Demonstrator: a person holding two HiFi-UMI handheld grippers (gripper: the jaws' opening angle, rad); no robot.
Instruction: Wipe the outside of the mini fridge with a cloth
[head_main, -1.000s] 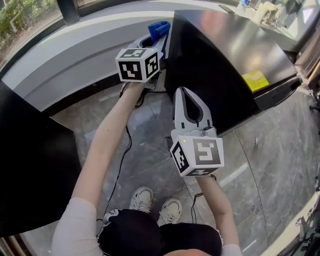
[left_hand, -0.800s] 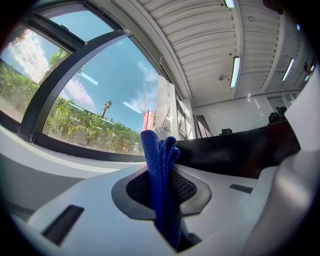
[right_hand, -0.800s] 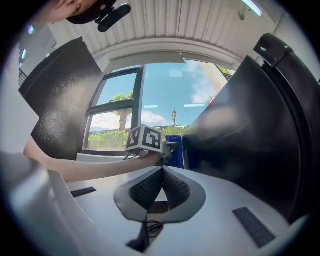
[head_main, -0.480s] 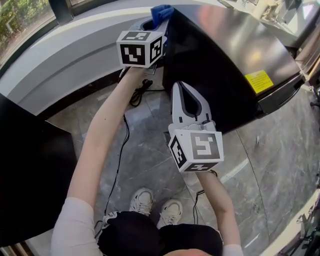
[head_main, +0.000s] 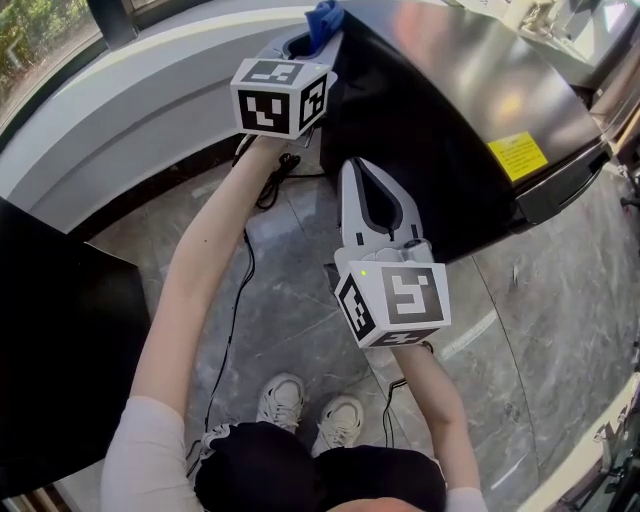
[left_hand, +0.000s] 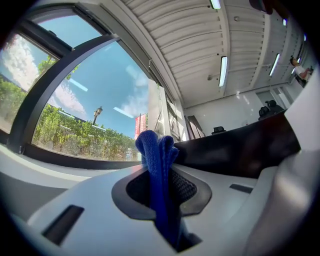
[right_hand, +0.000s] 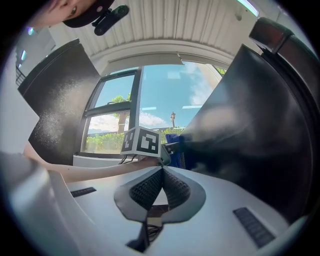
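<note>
The black mini fridge (head_main: 450, 130) fills the upper right of the head view, its glossy side wall facing me. My left gripper (head_main: 312, 35) is shut on a blue cloth (head_main: 324, 18), held against the fridge's far top left edge. In the left gripper view the blue cloth (left_hand: 159, 175) sticks up from between the jaws, with the dark fridge (left_hand: 240, 150) to its right. My right gripper (head_main: 356, 180) is shut with nothing in it, close beside the fridge's side wall. The right gripper view shows the fridge wall (right_hand: 260, 135) at right and the left gripper's marker cube (right_hand: 142, 141) ahead.
A grey curved window ledge (head_main: 130, 100) runs behind the fridge at the upper left. A black cable (head_main: 245, 280) trails over the marble floor (head_main: 290, 300). A dark cabinet (head_main: 50, 350) stands at the left. A yellow label (head_main: 517, 156) is on the fridge front.
The left gripper with the cloth has slid up and away along the fridge's left edge. The right gripper has shifted slightly toward the fridge side.
</note>
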